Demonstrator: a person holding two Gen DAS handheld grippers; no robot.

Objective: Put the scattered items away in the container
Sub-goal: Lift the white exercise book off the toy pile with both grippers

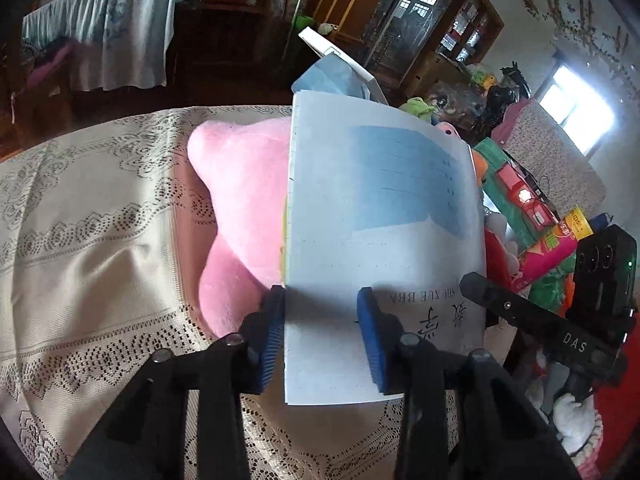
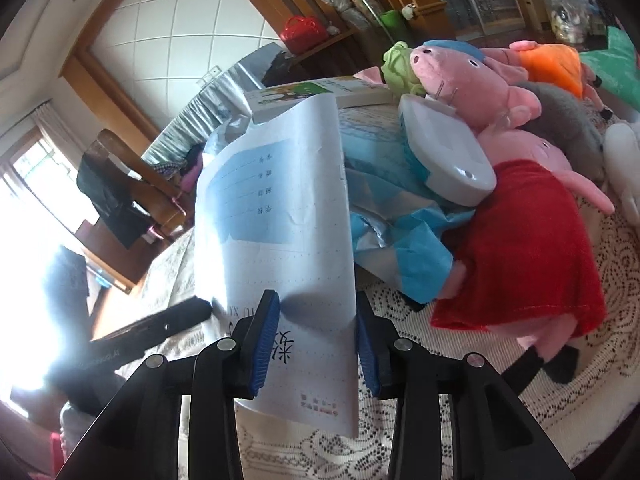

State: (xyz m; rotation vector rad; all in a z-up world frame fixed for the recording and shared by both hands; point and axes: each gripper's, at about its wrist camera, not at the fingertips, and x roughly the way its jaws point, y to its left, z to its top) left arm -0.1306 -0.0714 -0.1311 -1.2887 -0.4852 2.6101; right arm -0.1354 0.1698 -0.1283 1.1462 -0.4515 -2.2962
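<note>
My left gripper (image 1: pixel 322 336) and my right gripper (image 2: pixel 317 344) each show ribbed blue pads on black arms, and a thin pale exercise book (image 1: pixel 380 248) stands between the pads in both views. Its cover is smooth paper, faintly dotted, with a blue panel of ruled lines and black printed characters near the bottom. The sheet bows slightly. In the left view the spine edge lies against the left pad while the right pad sits in front of the cover, so I cannot tell whether that gripper truly clamps it. In the right view the exercise book (image 2: pixel 280 240) fills the gap and touches both pads; my right gripper appears clenched on it.

Below is a table covered by a cream lace cloth (image 1: pixel 88 208) with openwork flower patterns. A soft pink plush (image 1: pixel 240 208) lies just behind the book. From the right view, a pig plush in a red dress (image 2: pixel 520 256), crumpled blue-and-white paper (image 2: pixel 400 240) and a white plastic oval case (image 2: pixel 444 156) lie crowded together beside the book. Behind are dark wooden cabinets (image 1: pixel 400 20) and a bright window (image 1: pixel 576 108).
</note>
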